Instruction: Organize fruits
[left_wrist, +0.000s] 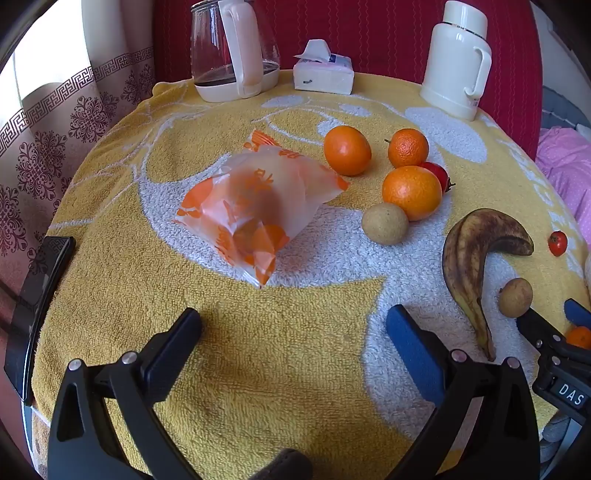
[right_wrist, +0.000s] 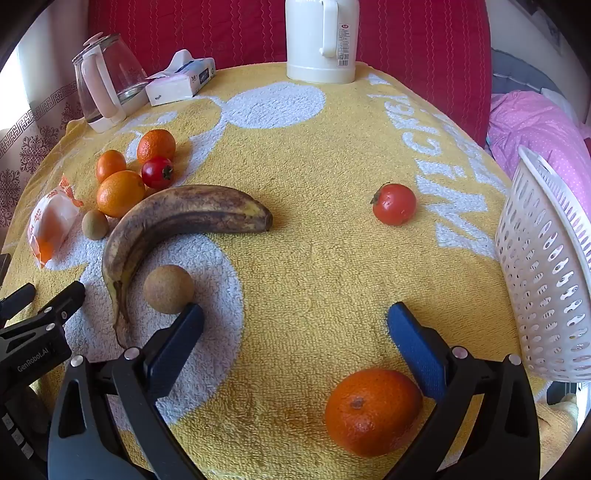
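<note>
While your left gripper (left_wrist: 293, 328) hangs with its jaws spread wide and nothing between them, the job looks barely begun. From your left wrist, the towel (left_wrist: 147, 314) carries the whole spread: a printed bag (left_wrist: 251, 206) lying near the middle, three oranges (left_wrist: 347, 149) clustered beyond it to the right, a red fruit (left_wrist: 439, 173) tucked behind the nearest of them, and a brown round fruit (left_wrist: 385, 223) touching that same orange. A badly spotted banana (left_wrist: 476, 258) curves at right with a second brown fruit (left_wrist: 515, 297) just beside its stem end, and another small red fruit (left_wrist: 557, 243) sits near the towel's edge. A kettle (left_wrist: 229, 51), tissue pack (left_wrist: 323, 72) and flask (left_wrist: 456, 61) line the far side. You have no fruit in hand here.

From your right wrist, the right gripper (right_wrist: 295, 325) is likewise fully spread and empty, its left pad (right_wrist: 181, 339) just beside the brown fruit but apparently not pressing it. A lone orange (right_wrist: 373, 411) lies close under the right finger, still on the towel. The banana, the orange cluster and the bag sit off to your left; one red fruit (right_wrist: 394, 204) stands alone toward the right. A white basket (right_wrist: 546, 266) leans at the right edge, and only its outer wall shows, so you cannot tell whether anything is inside it.

Judging by this, every fruit in sight is still loose on the towel. If the basket is the target, nearly all of the sorting remains ahead of you, and the orange near your right gripper seems the handiest first pick.
</note>
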